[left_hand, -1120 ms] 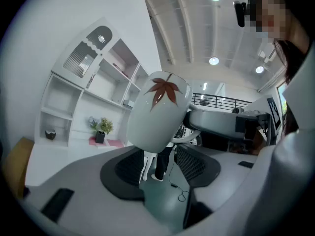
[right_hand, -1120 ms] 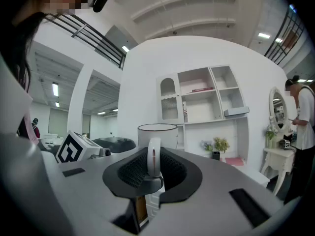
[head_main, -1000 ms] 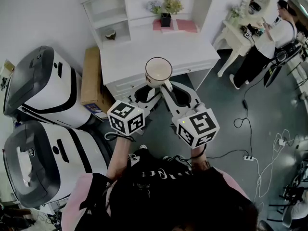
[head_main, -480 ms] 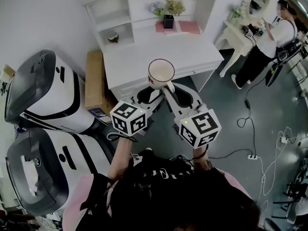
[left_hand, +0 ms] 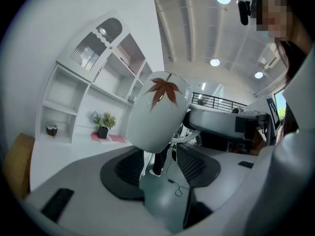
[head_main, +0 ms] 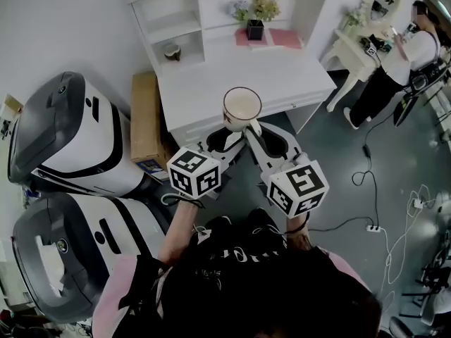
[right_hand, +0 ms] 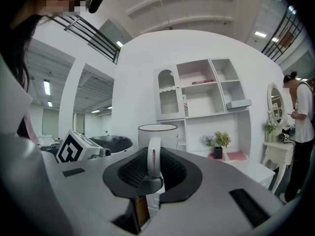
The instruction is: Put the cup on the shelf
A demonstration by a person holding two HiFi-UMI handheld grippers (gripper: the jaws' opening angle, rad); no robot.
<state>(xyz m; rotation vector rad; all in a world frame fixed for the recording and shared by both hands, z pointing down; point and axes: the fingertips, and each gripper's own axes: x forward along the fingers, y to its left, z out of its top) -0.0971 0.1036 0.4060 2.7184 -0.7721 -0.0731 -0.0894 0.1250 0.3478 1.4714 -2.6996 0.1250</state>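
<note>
A white cup (head_main: 242, 107) with a dark rim is held up in front of the white desk (head_main: 211, 83). My right gripper (head_main: 254, 129) is shut on its handle (right_hand: 153, 157), with the cup upright beyond the jaws. In the left gripper view the cup (left_hand: 156, 113) shows a red maple leaf and hangs above my left gripper (left_hand: 160, 167), which stands open without touching it. In the head view the left gripper (head_main: 221, 138) sits just left of and below the cup. The white shelf unit (head_main: 171, 21) stands on the desk's far side, also visible as the shelf (right_hand: 209, 95).
On the desk stand a potted plant (head_main: 254, 16) and pink books (head_main: 276, 38). A small dark bowl (head_main: 172, 50) sits in a low cubby. A cardboard box (head_main: 145, 118) and two large white machines (head_main: 67, 136) lie left. A person (head_main: 398, 58) stands at a vanity, right; cables cross the floor.
Both grippers and the cup have drifted slightly right and toward the desk. The right gripper's hold on the handle is unchanged, and the left stays open.
</note>
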